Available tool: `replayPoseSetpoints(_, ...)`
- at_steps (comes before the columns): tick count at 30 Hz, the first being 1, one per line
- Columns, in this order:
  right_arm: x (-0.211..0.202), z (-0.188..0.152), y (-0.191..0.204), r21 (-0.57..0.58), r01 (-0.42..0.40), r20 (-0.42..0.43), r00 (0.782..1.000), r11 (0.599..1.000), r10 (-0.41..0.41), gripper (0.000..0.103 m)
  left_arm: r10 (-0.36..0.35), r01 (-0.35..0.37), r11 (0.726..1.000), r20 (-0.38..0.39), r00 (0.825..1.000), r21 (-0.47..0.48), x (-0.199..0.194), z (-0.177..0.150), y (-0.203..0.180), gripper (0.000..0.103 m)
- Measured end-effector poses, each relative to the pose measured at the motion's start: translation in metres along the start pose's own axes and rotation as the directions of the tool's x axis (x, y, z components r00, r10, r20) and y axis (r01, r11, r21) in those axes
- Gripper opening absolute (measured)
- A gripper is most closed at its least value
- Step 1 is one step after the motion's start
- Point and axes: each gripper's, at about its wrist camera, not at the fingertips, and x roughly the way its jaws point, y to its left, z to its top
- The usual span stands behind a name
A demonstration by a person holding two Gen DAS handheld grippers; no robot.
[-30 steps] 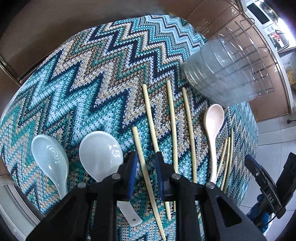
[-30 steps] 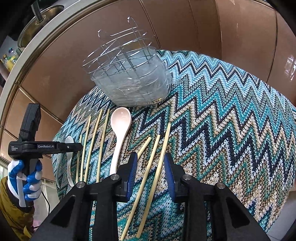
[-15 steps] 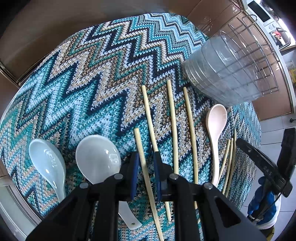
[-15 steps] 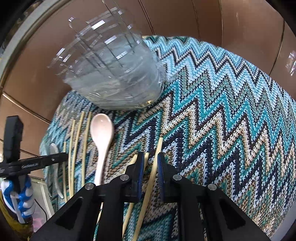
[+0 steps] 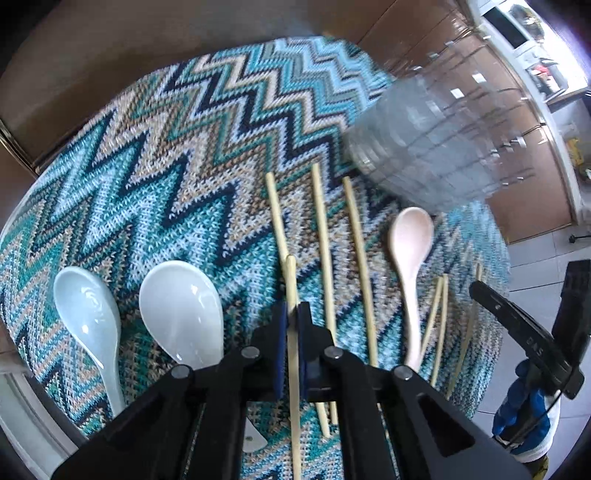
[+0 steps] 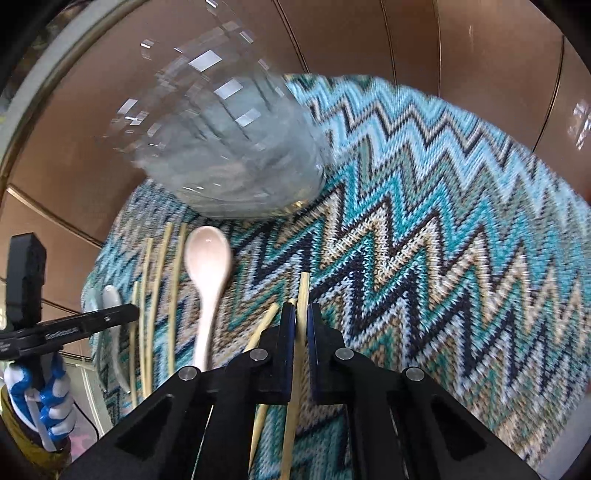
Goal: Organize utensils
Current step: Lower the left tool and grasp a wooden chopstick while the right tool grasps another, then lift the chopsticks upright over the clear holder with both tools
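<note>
Covering the whole top, a zigzag knit cloth (image 5: 155, 192) in teal, navy & beige carries everything. At its far edge, toward the brown cabinets (image 6: 369, 33), stands a clear holder (image 5: 436, 147) w/ a wire rack inside; blurred in both views. Two white spoons (image 5: 181, 306) lie bowl-up side by side near the left edge, handles toward the camera. A pink spoon (image 5: 412, 251) lies just in front of the holder, bowl touching or nearly so; can't tell. Three loose chopsticks (image 5: 325, 236) lie roughly parallel btwn white spoons & pink spoon; more lie past the pink spoon by the right edge.

Left gripper (image 5: 291, 328): jaws have just been closing, now clamped on one chopstick (image 5: 292, 295), tip poking out ahead. Right gripper (image 6: 301, 325): same, jaws just closed onto another chopstick (image 6: 303, 295), w/ a second stick (image 6: 264, 325) lying just left of it, outside the pads. Blue-and-white gloves (image 6: 44, 406) grip both handles.
</note>
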Motion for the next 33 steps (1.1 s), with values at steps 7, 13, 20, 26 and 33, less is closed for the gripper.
replayPoseSetpoints(7, -0.082, -0.030, 0.024, -0.052, 0.008, 0.153, 0.988, 0.999, 0.000, 0.006, -0.077, 0.060, 0.993, 0.181, 0.981, 0.097, -0.067, -0.022, -0.013, 0.005)
replayPoseSetpoints(13, -0.149, -0.040, 0.059, -0.095, 0.024, 0.304, 0.953, 0.995, 0.006, 0.006, -0.165, 0.102, 0.978, 0.370, 0.914, 0.185, -0.144, -0.021, -0.039, 0.005)
replayPoseSetpoints(20, -0.211, 0.001, 0.106, -0.156, 0.027, 0.572, 0.817, 0.987, 0.068, 0.006, -0.257, 0.122, 0.960, 0.615, 0.745, 0.253, -0.229, 0.021, -0.082, 0.005)
replayPoseSetpoints(26, -0.222, 0.043, 0.119, -0.155, 0.069, 0.737, 0.672, 0.986, 0.069, 0.006, -0.262, 0.071, 0.959, 0.770, 0.582, 0.273, -0.240, 0.053, -0.115, 0.005)
replayPoseSetpoints(33, -0.184, 0.074, 0.099, -0.113, 0.106, 0.782, 0.623, 0.988, 0.023, 0.006, -0.208, -0.001, 0.969, 0.821, 0.531, 0.246, -0.195, 0.076, -0.136, 0.005)
